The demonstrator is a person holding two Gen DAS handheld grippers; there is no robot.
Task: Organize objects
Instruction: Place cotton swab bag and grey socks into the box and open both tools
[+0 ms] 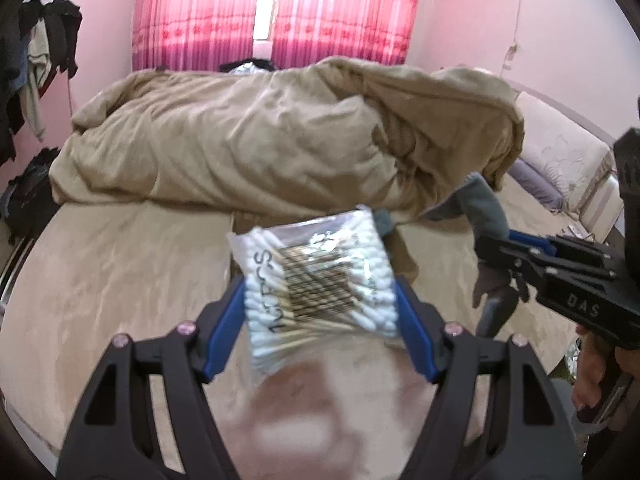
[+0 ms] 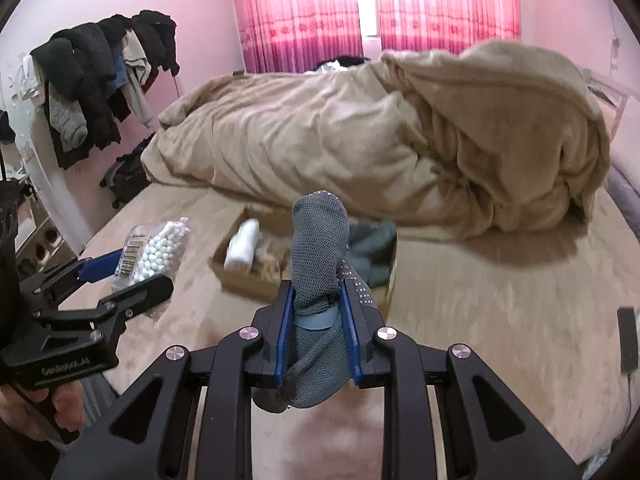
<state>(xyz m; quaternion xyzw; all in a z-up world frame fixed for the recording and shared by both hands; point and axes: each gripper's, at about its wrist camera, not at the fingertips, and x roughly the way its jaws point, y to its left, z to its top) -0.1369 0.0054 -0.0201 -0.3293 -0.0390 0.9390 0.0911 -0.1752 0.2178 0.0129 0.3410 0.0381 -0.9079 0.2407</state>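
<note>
My left gripper [image 1: 320, 292] is shut on a clear bag of cotton swabs [image 1: 316, 280] and holds it above the bed; the bag also shows in the right wrist view [image 2: 154, 254]. My right gripper [image 2: 316, 296] is shut on a grey mesh sock [image 2: 318, 248] with grip dots and holds it upright above a cardboard box [image 2: 240, 276]. The box lies on the bed and holds a white bottle [image 2: 242, 244], a tan item and a dark green cloth [image 2: 372, 248]. The right gripper and sock show in the left wrist view [image 1: 496, 264] at the right.
A rumpled tan duvet [image 2: 360, 132] covers the far half of the bed. Clothes hang on a rack [image 2: 96, 76] at the left wall. A dark bag [image 2: 128, 176] sits on the floor. A black phone [image 2: 628, 336] lies at the bed's right edge. Pink curtains [image 2: 376, 8] hang behind.
</note>
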